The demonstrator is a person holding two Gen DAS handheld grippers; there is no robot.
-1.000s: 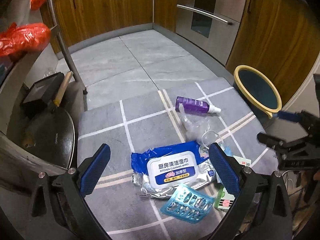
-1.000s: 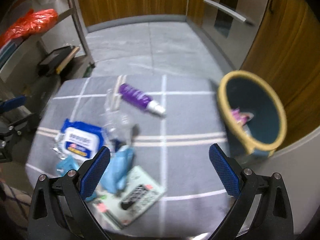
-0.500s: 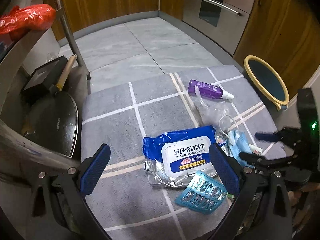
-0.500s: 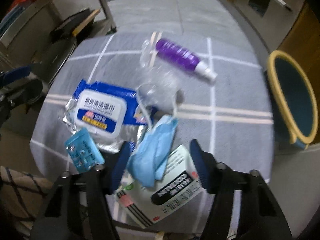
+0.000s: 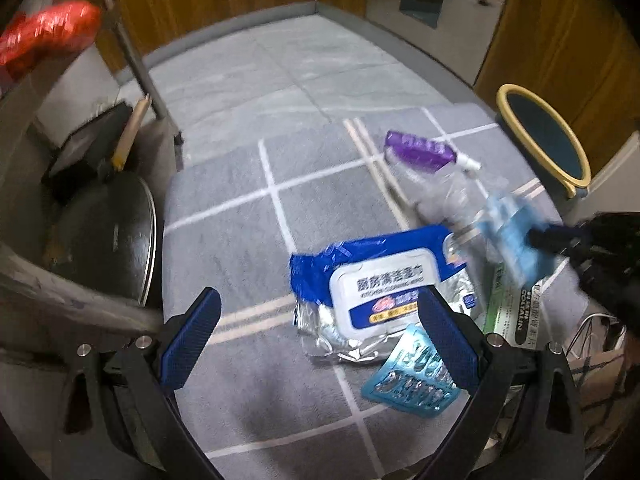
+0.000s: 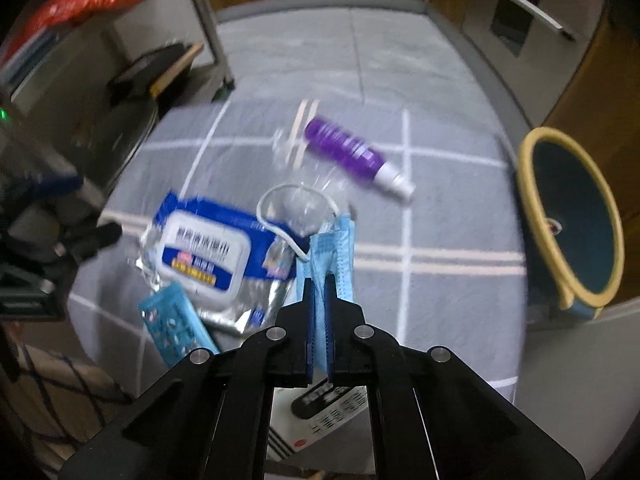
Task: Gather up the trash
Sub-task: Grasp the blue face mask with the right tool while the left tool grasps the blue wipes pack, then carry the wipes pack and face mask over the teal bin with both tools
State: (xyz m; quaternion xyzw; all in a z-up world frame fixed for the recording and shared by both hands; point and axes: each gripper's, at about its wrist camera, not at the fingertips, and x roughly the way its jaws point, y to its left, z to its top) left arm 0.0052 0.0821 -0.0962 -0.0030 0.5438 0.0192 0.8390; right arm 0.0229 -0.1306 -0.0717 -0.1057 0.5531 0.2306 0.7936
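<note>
1. Pickup step: the right hand-held gripper (image 6: 319, 312) is clamped on the blue face mask (image 6: 332, 248), which hangs between its jaws just above the bench (image 6: 440, 300).
2. The left hand-held gripper (image 5: 320, 340) is wide open, holding nothing.
3. Next, I judge: carry the mask to the bin (image 6: 572, 216), off to the right hand-held gripper's right.

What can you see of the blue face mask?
The mask is light blue, pleated, soft fabric with a white ear loop. It is folded lengthwise and pinched between the shut pads of the right gripper. It hangs over the grey checked mat, beside the wipes pack. Motion blur hides finer detail.
</note>
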